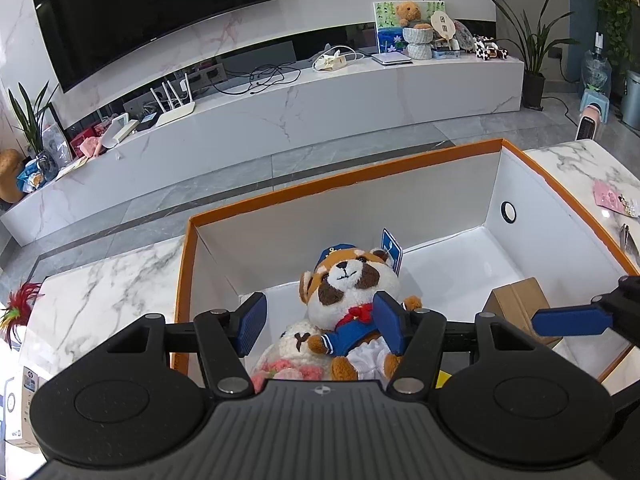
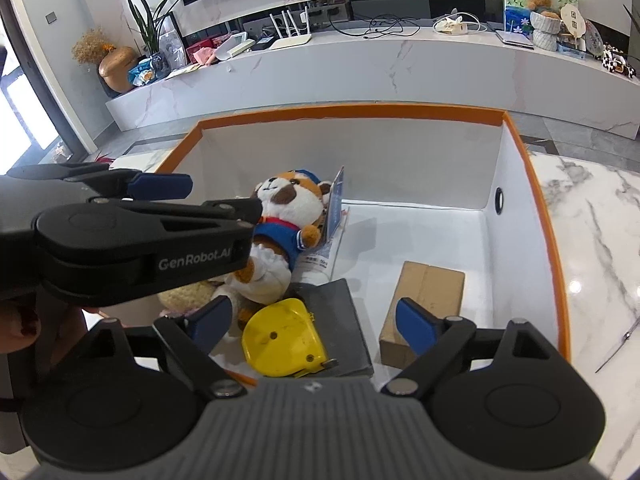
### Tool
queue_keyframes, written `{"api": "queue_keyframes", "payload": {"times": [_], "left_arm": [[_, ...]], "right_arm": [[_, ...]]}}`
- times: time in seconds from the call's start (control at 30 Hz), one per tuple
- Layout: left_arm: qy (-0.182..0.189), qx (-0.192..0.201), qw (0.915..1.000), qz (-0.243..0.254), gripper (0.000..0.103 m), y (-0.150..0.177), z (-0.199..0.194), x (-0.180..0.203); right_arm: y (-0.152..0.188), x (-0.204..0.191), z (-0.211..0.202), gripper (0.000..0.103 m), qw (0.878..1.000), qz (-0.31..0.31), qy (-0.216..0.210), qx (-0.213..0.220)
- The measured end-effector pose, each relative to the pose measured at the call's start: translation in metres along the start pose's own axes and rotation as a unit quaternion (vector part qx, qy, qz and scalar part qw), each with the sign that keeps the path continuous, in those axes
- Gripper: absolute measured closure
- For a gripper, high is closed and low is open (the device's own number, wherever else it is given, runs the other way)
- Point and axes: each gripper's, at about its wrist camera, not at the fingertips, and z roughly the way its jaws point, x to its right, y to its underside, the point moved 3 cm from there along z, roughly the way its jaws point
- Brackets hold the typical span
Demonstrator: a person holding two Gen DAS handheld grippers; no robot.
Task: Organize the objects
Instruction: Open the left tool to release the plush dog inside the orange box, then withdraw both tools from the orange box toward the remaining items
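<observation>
An orange-rimmed white box [image 1: 344, 184] [image 2: 352, 111] stands on the marble table. In it lies a plush red panda in a blue sailor suit [image 1: 352, 292] [image 2: 288, 216] with a blue tag, over a cream plush with pink flowers [image 1: 292, 352]. A cardboard box [image 1: 516, 304] [image 2: 428, 300], a yellow tape measure [image 2: 284, 334] and a grey pad [image 2: 336, 320] also lie inside. My left gripper [image 1: 320, 330] is open, its pads either side of the panda, above it. My right gripper [image 2: 312, 322] is open and empty above the tape measure.
The marble table [image 1: 100, 280] [image 2: 600, 240] carries a pink card [image 1: 612, 198] and metal tweezers [image 2: 620, 344] right of the box, a red feather toy [image 1: 16, 308] at left. A TV bench with cables and plants stands across the floor.
</observation>
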Motion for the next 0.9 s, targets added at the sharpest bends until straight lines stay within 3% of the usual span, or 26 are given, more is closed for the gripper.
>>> {"api": "queue_keyframes", "payload": {"times": [0.9], "left_arm": [[-0.019,0.005,0.9997,0.01,0.034,0.017,-0.034,0.006]], "right_arm": [[0.005,-0.003,-0.035,0.012,0.998,-0.033,0.046,0.025]]}}
